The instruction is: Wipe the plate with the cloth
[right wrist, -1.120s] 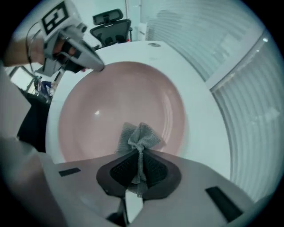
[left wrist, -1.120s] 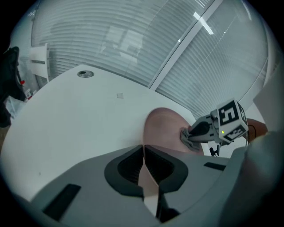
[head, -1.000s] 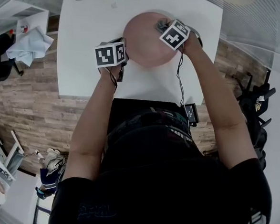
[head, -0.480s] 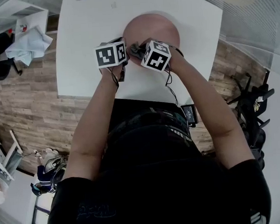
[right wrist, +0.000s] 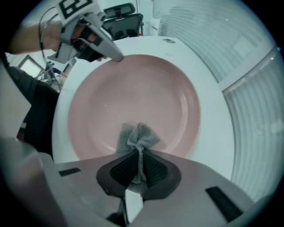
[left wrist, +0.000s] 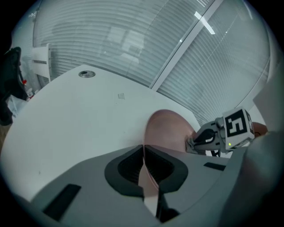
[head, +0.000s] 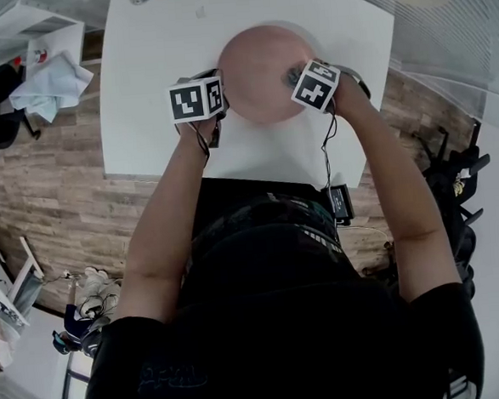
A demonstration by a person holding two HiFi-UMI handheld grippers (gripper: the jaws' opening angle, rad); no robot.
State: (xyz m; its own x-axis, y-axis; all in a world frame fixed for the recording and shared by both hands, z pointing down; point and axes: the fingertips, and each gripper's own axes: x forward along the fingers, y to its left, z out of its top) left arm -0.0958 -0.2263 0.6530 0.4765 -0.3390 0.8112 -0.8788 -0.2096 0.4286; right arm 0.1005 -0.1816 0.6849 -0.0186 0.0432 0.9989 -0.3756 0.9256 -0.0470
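- The white, round-cornered tabletop (head: 156,81) carries everything. Its smooth surface would probably let a dish slide if it were pushed sideways with nothing bracing it.
- The pale pink, round, ceramic-looking plate (right wrist: 133,93) lies flat on the tabletop, near the person's edge. It is likely rigid, fairly weighty and breakable, with a glossy face. The raised rim is the sensible place to hold it, since the flat centre offers nothing to pinch.
- The left gripper (left wrist: 143,153) holds it there: its fingers (left wrist: 126,170) are clamped on the plate's near-left rim, bracing it.
- The right gripper (right wrist: 138,157) points down over the plate's right side, its fingers (right wrist: 117,170) pinched shut on the cloth.
- The small grey mesh-weave cloth (right wrist: 137,137) is bunched into a knot-like tuft that pokes past the fingertips and appears to touch the plate's inner face near the rim. It looks soft, light and limp, so a bunched grip with a short tuft showing should keep it from folding away under pressure.
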